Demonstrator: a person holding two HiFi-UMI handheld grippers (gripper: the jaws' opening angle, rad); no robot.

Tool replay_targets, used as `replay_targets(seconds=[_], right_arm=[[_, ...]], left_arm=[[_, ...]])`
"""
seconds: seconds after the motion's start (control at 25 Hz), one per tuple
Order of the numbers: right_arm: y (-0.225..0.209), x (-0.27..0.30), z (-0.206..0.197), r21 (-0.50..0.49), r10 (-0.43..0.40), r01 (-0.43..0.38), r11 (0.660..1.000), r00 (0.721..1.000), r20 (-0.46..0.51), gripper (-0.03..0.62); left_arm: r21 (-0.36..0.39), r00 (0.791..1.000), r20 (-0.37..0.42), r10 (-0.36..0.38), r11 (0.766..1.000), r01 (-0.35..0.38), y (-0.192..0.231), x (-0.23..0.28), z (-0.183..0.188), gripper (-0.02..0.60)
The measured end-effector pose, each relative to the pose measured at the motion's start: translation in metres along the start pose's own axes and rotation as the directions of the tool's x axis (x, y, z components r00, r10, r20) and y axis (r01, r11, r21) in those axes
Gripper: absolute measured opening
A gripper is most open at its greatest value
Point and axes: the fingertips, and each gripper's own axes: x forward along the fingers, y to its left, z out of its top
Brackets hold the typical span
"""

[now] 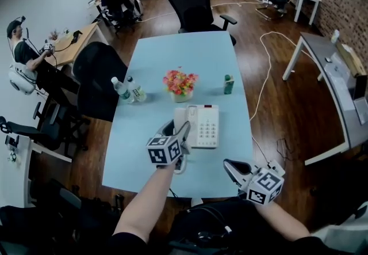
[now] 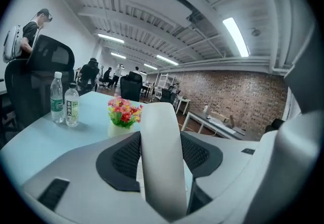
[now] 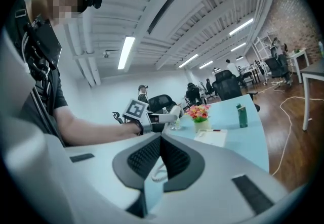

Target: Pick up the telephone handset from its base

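Observation:
The white telephone base (image 1: 202,126) with its keypad lies on the light-blue table (image 1: 144,150), just in front of the flower pot. My left gripper (image 1: 175,136) is left of the base, shut on the white handset (image 2: 161,152), which stands upright between the jaws. In the right gripper view the handset (image 3: 172,113) is held above the table, apart from the base (image 3: 213,137). A coiled cord (image 3: 157,171) hangs below. My right gripper (image 1: 231,167) is at the table's front edge, jaws shut on nothing.
A pot of pink and yellow flowers (image 1: 180,85) stands mid-table. Two water bottles (image 1: 129,91) are to its left and a green bottle (image 1: 229,84) to its right. Black office chairs (image 1: 98,78) crowd the left and far sides. A white cable (image 1: 261,69) trails over the floor.

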Motion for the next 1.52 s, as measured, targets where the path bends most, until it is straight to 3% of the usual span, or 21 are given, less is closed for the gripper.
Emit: replay_targets(seconds=[0.28, 0.6, 1.04, 1.52], right_arm=[[0.032, 0.016, -0.008, 0.012, 0.02, -0.021, 1.0, 0.999, 0.035, 0.018], [0.055, 0.029, -0.027, 0.033, 0.015, -0.016, 0.999, 0.999, 0.029, 0.018], [0.078, 0.039, -0.04, 0.002, 0.024, -0.024, 1.0, 1.0, 0.0, 0.017], [0.086, 0.035, -0.044, -0.022, 0.018, -0.018, 1.0, 1.0, -0.01, 0.017]], left_arm=[[-0.027, 0.985, 0.105, -0.135, 0.99, 0.138, -0.026, -0.112, 0.012, 0.235], [-0.048, 0.982, 0.131, -0.138, 0.988, 0.145, -0.018, -0.201, -0.012, 0.235], [-0.062, 0.982, 0.15, -0.114, 0.99, 0.125, -0.005, -0.225, -0.026, 0.235], [-0.049, 0.982, 0.123, -0.145, 0.987, 0.152, -0.015, -0.217, -0.031, 0.235]])
